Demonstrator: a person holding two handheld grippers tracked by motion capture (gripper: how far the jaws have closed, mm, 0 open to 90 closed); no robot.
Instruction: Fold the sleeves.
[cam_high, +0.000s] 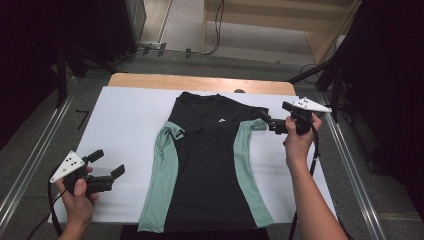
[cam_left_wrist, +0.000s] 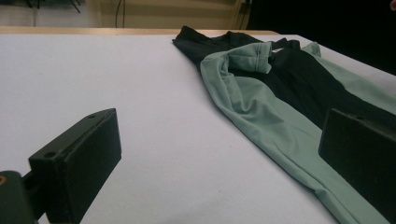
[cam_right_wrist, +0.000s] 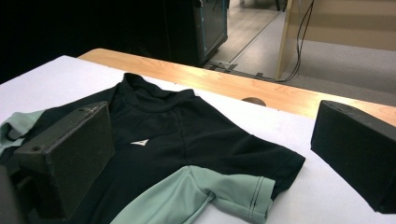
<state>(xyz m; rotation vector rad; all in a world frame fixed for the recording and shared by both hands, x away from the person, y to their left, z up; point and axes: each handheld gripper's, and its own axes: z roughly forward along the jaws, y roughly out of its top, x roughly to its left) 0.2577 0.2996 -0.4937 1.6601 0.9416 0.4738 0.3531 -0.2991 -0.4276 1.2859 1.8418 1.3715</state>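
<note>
A black T-shirt (cam_high: 207, 160) with mint-green side panels lies flat on the white sheet (cam_high: 125, 120), collar to the far side. Its short sleeves are folded in near the shoulders. My left gripper (cam_high: 108, 163) hovers open over the sheet, left of the shirt's lower half and apart from it. In the left gripper view the jaws (cam_left_wrist: 217, 140) stand wide apart, with the shirt's green edge (cam_left_wrist: 261, 116) ahead on the right. My right gripper (cam_high: 268, 122) is open at the shirt's right sleeve (cam_high: 254, 125). In the right gripper view the gripper (cam_right_wrist: 212, 140) frames the black shoulder and the green sleeve (cam_right_wrist: 233, 189), gripping nothing.
The sheet covers a wooden table whose bare edge (cam_high: 200, 81) shows at the back. Metal rails (cam_high: 350, 165) run along the floor on both sides. Dark stand legs (cam_high: 330, 75) and cables (cam_high: 217, 30) lie beyond the table.
</note>
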